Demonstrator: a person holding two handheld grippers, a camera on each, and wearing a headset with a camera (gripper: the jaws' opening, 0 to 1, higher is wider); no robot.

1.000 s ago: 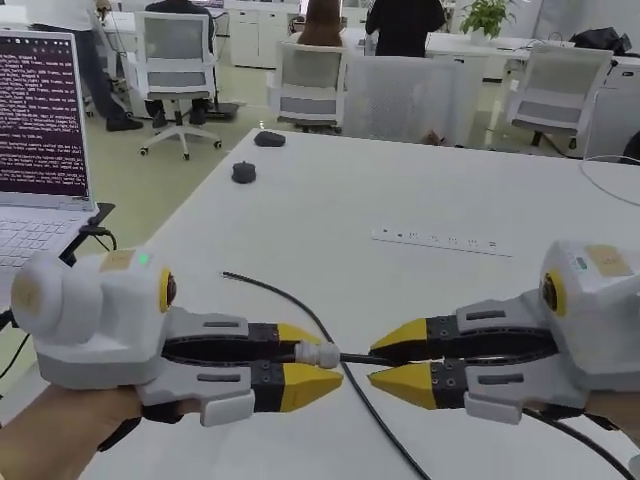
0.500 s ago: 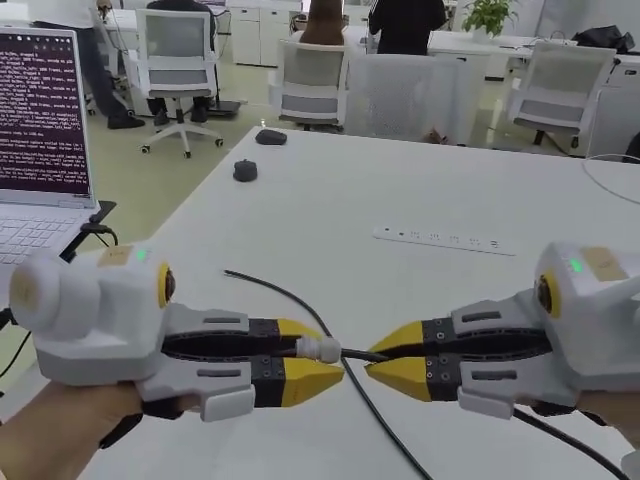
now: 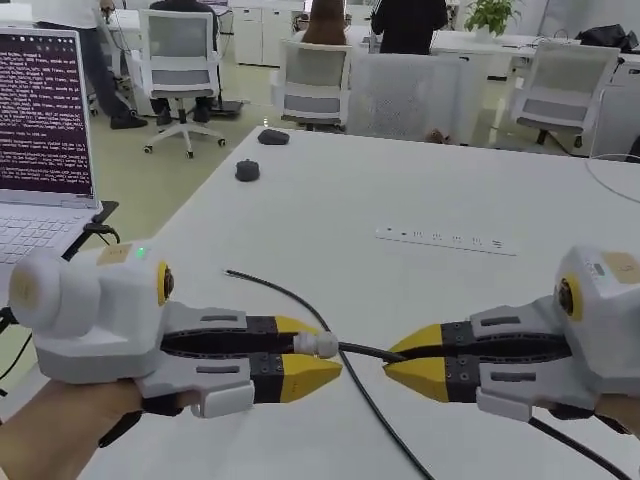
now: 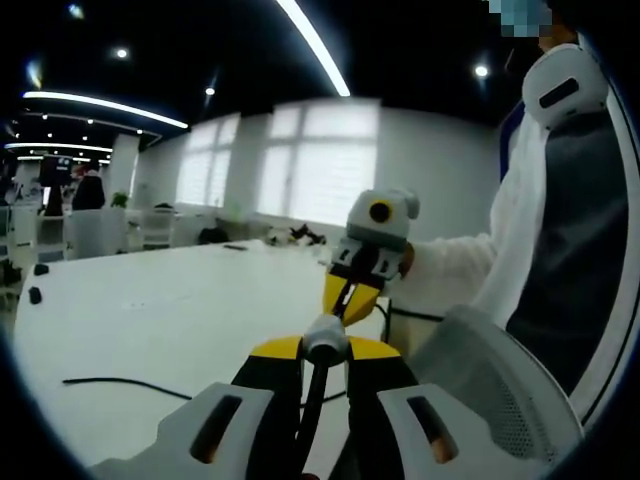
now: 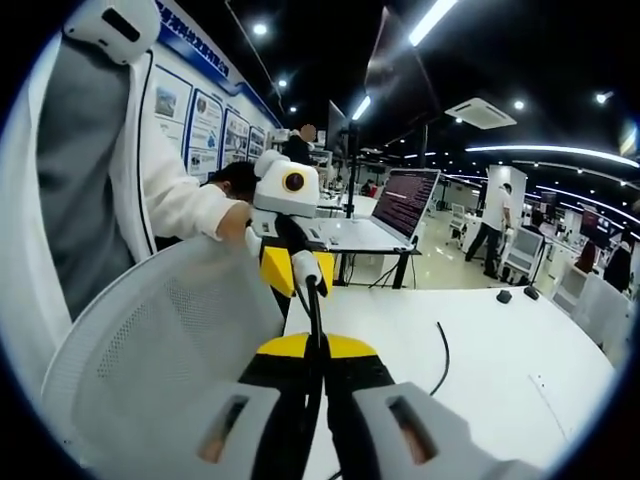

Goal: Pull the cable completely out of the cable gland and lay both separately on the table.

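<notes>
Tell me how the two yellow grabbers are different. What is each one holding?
The left gripper pinches the white cable gland at its tips, while the right gripper pinches the thin black cable. The left gripper's jaws stand a little apart around the cable gland; the right gripper's jaws are pressed nearly together. Both have yellow tips and white bodies, and they point at each other above the table.

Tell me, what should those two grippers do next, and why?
Probably slide the right gripper straight away from the left gripper, along the cable. The left one is shut on the white gland, the right one on the black cable just past it, and the cable still enters the gland, so it isn't out yet.
</notes>
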